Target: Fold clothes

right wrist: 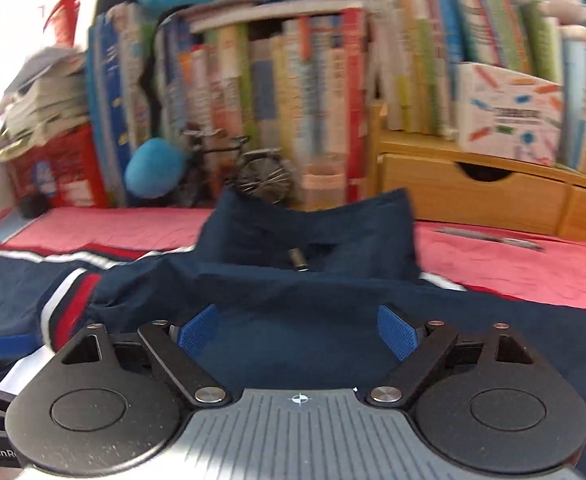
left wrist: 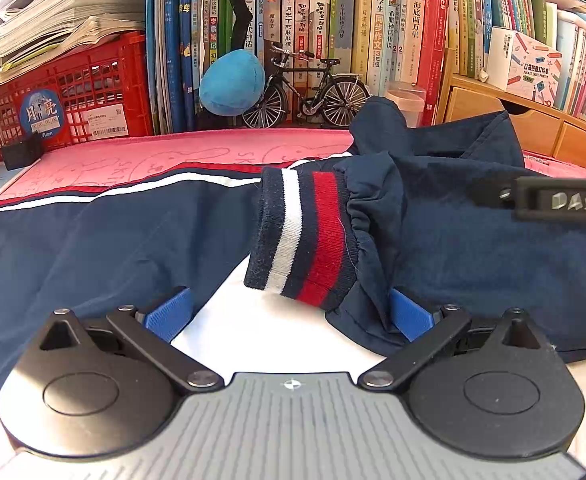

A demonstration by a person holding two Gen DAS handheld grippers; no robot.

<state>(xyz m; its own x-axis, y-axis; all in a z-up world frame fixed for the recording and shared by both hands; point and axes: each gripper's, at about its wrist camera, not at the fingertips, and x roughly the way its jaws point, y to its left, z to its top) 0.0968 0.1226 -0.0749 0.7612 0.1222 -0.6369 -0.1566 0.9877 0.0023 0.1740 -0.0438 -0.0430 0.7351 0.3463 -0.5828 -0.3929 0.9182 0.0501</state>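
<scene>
Left tongs (left wrist: 289,312) gape, unclenched, with the jacket (left wrist: 93,248) sleeve's striped cuff (left wrist: 305,236) lying loose just ahead. Right tongs (right wrist: 297,332) hang released above the jacket, right of that cuff; blur suggests haste, so I might pinch extra layers.

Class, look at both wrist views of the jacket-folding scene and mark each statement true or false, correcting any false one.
1. The sleeve cuff has white and red stripes on navy. True.
2. The left gripper is clamped shut on the cuff. False: its blue pads stand wide apart, the cuff lying loose between them.
3. A model bicycle stands in front of the books. True.
4. The crate under the paper stack is green. False: it is red.
5. The right gripper is open above the navy jacket. True.
6. The jacket lies on a bare wooden floor. False: it lies on a pink cover.
</scene>
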